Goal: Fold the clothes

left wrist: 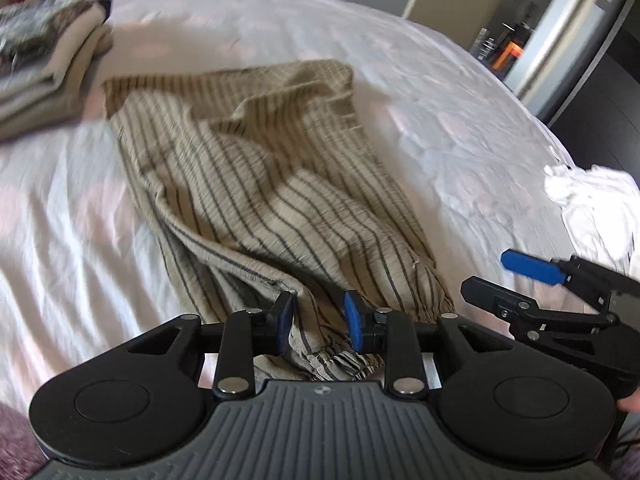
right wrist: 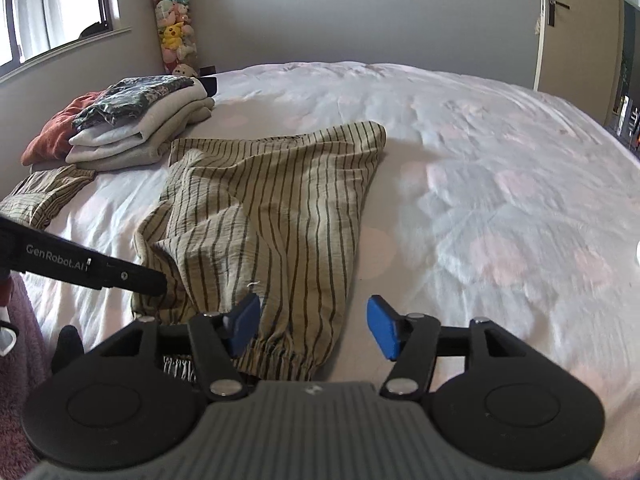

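Striped garment (right wrist: pixel 256 216) lies spread on the bed (right wrist: pixel 480 184), its gathered waistband at the near edge and its far hem toward the wall. Left gripper (left wrist: pixel 320 320) sits at the near end of the garment, with waistband fabric between its 2 fingers. Right gripper (right wrist: pixel 312 328) sits just right of it, its left finger (right wrist: pixel 242 328) over the waistband, its right finger (right wrist: pixel 384 330) over bare sheet. Stack of folded clothes (right wrist: pixel 140 120) rests on the bed behind and left of the garment, near the corner. A second striped piece (right wrist: pixel 44 196) lies in front of the stack. Crumpled cloth (left wrist: pixel 592 208) lies at the bed's right edge. Door (right wrist: pixel 576 24) stands behind the bed, right.
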Demonstrator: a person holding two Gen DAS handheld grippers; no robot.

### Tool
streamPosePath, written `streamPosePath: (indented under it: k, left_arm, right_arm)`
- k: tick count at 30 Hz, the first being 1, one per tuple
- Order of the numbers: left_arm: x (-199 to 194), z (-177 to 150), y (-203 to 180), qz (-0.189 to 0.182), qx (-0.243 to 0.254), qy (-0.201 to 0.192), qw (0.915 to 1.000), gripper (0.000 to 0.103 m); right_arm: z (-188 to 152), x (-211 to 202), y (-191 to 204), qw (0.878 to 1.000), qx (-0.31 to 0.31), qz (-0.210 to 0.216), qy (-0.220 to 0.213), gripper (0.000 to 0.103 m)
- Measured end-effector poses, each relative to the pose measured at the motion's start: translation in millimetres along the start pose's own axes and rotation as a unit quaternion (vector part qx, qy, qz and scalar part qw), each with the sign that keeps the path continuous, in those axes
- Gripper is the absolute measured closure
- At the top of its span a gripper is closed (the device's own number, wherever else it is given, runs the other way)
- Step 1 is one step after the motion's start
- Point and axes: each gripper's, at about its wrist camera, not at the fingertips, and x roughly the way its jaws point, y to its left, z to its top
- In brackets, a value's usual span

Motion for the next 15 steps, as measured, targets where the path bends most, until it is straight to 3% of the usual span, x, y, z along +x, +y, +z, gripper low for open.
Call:
streamPosePath:
  k: [3,5,7,10,15]
  left_arm:
    - [-7.3,4.4,-15.2,0.013,0.075,-0.025,0.9968,0.071]
    - [-12.2,7.4,-25.4,0.022,0.124,-0.042,0.9911,0.057]
    - [-17.0,10.3,-35.5,0.031,0.173,-0.058,0.9827,0.050]
    - [-19.0,9.0,-49.4,0.042,0.246,-0.070,0.9657,0.047]
    - [1.6,-19.1,-66.5,0.052,0.367,-0.030,0.9281,0.047]
  right_arm:
    - [1.3,-11.4,-1.7,1.000,-0.004,0.003,-0.008,0.029]
    - [4.4,-19.4,-2.7,1.000,-0.014,-0.010,-0.019,0.023]
    - [6.6,-28.3,-3.9,0.998,-0.036,-0.023,-0.043,0.015]
    - [6.8,-38.3,-5.2,0.995,-0.064,-0.035,-0.071,0.003]
    - [-7.3,-29.1,-9.1,0.995,-0.057,-0.062,-0.058,0.002]
